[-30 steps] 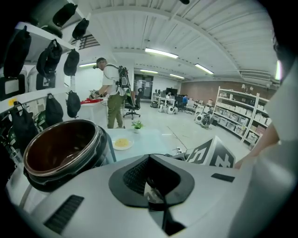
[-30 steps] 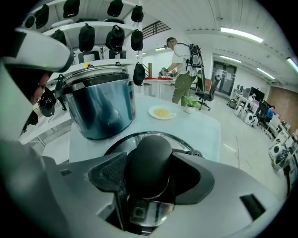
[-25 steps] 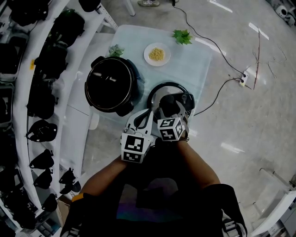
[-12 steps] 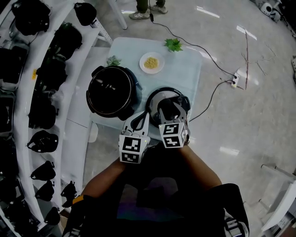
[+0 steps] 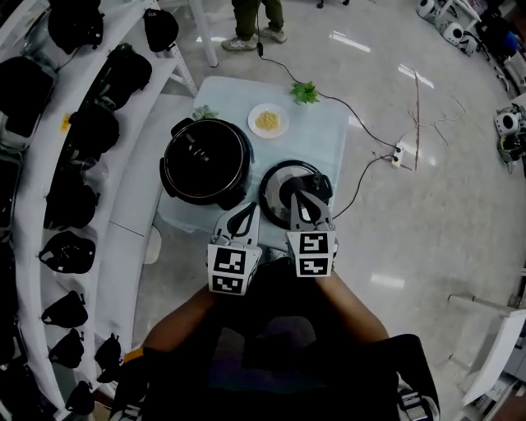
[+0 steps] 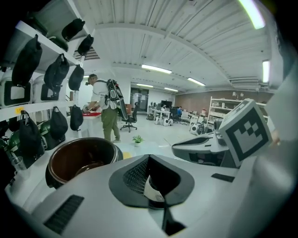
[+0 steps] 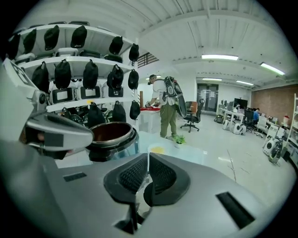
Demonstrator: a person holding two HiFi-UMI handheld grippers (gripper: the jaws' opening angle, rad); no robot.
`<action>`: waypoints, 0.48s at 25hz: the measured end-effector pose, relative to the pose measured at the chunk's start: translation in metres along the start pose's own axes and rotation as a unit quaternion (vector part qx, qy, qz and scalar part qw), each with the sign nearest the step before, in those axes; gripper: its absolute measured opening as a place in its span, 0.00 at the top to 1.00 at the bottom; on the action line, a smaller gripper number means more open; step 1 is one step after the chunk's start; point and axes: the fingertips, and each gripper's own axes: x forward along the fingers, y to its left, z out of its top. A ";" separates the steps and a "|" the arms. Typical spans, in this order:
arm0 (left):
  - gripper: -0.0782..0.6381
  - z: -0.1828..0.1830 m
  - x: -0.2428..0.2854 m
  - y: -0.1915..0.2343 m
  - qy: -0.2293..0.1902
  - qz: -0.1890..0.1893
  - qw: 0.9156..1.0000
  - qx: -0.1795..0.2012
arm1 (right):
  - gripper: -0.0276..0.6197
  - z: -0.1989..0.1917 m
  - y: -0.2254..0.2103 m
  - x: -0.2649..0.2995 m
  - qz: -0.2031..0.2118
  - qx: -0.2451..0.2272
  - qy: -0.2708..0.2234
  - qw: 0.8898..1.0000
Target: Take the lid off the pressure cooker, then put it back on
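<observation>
The open pressure cooker pot point(image 5: 205, 160) stands on the pale table point(image 5: 329, 136), dark inside, and also shows in the left gripper view point(image 6: 81, 160) and the right gripper view point(image 7: 109, 132). Its lid point(image 5: 282, 182), grey with a black rim and handle, lies on the table to the pot's right. My right gripper point(image 5: 302, 197) hangs above the lid's near side, shut with nothing between its pads point(image 7: 132, 174). My left gripper point(image 5: 244, 207) is raised beside it, over the table's near edge, jaws together and empty point(image 6: 149, 158). Neither gripper touches the lid.
A white plate of yellow food point(image 5: 268, 120) and two small green plants point(image 5: 305, 92) sit at the table's far end. White shelves with black bags point(image 5: 74, 131) curve along the left. A cable and power strip point(image 5: 397, 154) lie on the floor. A person point(image 5: 255, 16) stands beyond the table.
The right gripper has come up off the lid's handle and its jaws have shut. Both grippers have risen and drawn back toward me. The lid stays on the table.
</observation>
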 end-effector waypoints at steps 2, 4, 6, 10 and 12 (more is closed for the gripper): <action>0.88 0.000 -0.010 0.000 -0.010 -0.003 1.000 -0.002 | 0.92 0.007 0.006 -0.012 -0.001 0.002 -0.008 1.000; 0.88 0.000 -0.020 0.000 -0.019 -0.007 1.000 -0.004 | 0.93 0.012 0.015 -0.023 0.002 0.006 -0.013 1.000; 0.88 -0.002 -0.031 0.000 -0.026 -0.011 1.000 -0.006 | 0.93 0.014 0.027 -0.032 0.006 0.009 -0.015 1.000; 0.88 -0.014 -0.054 0.005 -0.030 -0.018 0.999 -0.016 | 0.93 0.011 0.058 -0.047 0.016 0.009 -0.013 1.000; 0.88 -0.021 -0.066 0.006 -0.032 -0.021 0.999 -0.023 | 0.93 0.009 0.071 -0.055 0.019 0.008 -0.012 1.000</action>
